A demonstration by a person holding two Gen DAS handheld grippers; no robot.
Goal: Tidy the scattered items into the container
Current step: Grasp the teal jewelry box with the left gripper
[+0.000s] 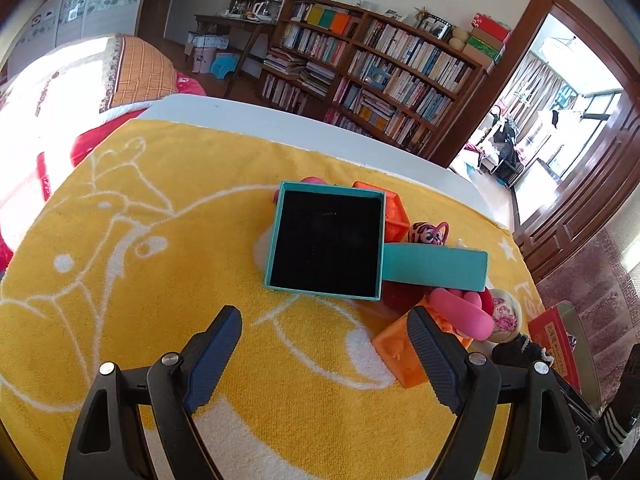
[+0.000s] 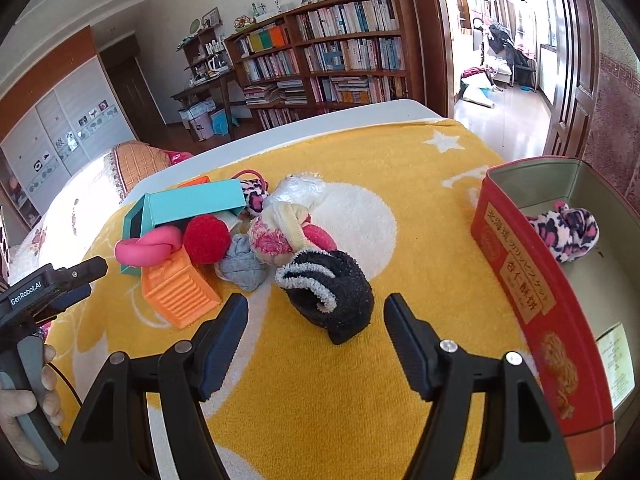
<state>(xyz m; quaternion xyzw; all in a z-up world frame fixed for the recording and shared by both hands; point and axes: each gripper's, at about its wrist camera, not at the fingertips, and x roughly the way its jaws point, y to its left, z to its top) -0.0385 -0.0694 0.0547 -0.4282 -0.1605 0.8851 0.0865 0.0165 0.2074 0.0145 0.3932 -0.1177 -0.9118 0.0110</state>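
Observation:
A red tin container (image 2: 516,280) stands at the right on the yellow towel (image 2: 340,360); a pink leopard-print soft item (image 2: 568,232) lies inside it. My right gripper (image 2: 316,320) is open and empty, just short of a black rolled sock (image 2: 340,300). Beyond lie a grey sock (image 2: 244,264), a red ball (image 2: 206,240), a pink knotted toy (image 2: 148,248), an orange ridged block (image 2: 180,292) and a teal box (image 2: 192,204). My left gripper (image 1: 324,344) is open and empty, in front of the open teal box (image 1: 328,240). The orange block (image 1: 400,356) sits by its right finger.
A teal lid (image 1: 436,266) leans beside the box, with a tiger toy (image 1: 428,234) and another orange block (image 1: 394,212) behind. The table's white far edge (image 1: 320,128) borders the towel. The left gripper (image 2: 52,292) shows at the right wrist view's left edge. A bookshelf (image 1: 380,76) stands beyond.

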